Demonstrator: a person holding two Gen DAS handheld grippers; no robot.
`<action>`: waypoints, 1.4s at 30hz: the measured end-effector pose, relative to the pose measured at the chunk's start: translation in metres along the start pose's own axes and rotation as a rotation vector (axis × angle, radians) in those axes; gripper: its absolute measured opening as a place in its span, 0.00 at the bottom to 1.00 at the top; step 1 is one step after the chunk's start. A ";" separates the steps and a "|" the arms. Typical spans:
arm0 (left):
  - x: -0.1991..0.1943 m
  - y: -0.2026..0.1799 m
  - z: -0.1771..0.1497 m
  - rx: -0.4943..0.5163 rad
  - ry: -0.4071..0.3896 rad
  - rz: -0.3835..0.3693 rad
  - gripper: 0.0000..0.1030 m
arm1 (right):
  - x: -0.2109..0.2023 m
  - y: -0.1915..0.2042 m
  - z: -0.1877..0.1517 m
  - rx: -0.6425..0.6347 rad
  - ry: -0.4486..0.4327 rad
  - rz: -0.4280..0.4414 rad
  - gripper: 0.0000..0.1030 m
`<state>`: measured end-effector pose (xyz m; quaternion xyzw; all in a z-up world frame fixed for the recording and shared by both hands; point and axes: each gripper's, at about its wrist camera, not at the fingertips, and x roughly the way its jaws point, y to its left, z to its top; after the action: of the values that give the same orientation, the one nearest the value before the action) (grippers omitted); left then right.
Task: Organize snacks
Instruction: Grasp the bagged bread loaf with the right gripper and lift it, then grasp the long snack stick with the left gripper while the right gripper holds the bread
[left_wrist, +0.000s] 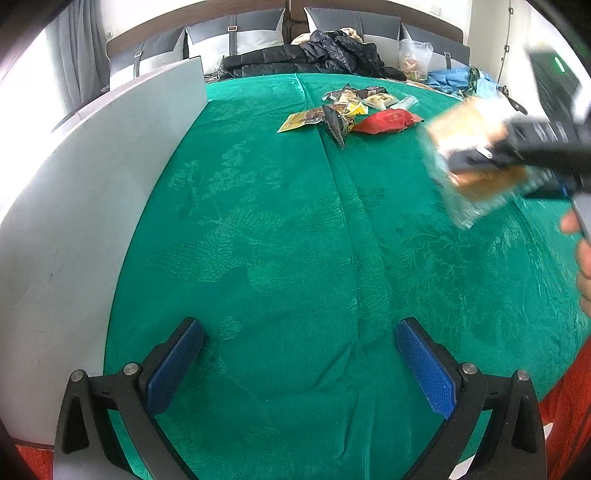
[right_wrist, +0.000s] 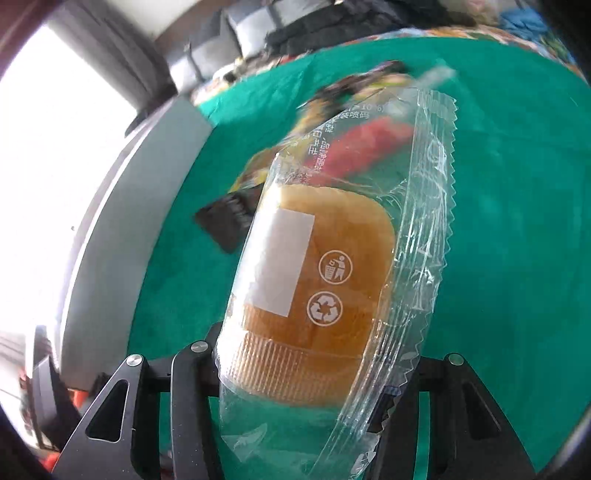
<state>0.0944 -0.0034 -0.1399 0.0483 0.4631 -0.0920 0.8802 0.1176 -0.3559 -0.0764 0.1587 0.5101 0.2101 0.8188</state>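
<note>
Right gripper (right_wrist: 314, 398), angled down over the green cloth (left_wrist: 295, 240), grips a clear-wrapped cake (right_wrist: 317, 288) between its jaws, snack pile (left_wrist: 351, 110) ahead of it; left gripper (left_wrist: 299, 365) hangs open, nothing between its pads.

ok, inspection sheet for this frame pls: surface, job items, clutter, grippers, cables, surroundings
Surface: green patterned cloth, creased down the middle, grey board standing along its left edge.
Job's things: loose snack pile at the far side, including a red packet; clear-wrapped cake held off the cloth.
Clutter: black jacket, plastic bag and blue fabric beyond the cloth.
Grippers: left hand-held gripper open, with nothing between its pads; right hand-held gripper shut on the cake.
Cables: nothing seen.
Surroundings: grey padded headboard, curtain, bright window on the left.
</note>
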 end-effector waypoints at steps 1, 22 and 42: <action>0.000 0.000 0.000 -0.001 -0.001 0.001 1.00 | -0.003 -0.009 -0.002 0.000 -0.006 -0.007 0.57; -0.001 -0.002 -0.002 -0.020 -0.020 0.016 1.00 | -0.110 -0.155 -0.059 0.238 -0.427 -0.173 0.85; -0.002 -0.001 -0.001 -0.026 -0.025 0.020 1.00 | -0.110 -0.166 -0.063 0.270 -0.438 -0.160 0.85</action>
<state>0.0926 -0.0043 -0.1389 0.0403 0.4526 -0.0779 0.8874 0.0476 -0.5519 -0.0974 0.2671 0.3551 0.0354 0.8952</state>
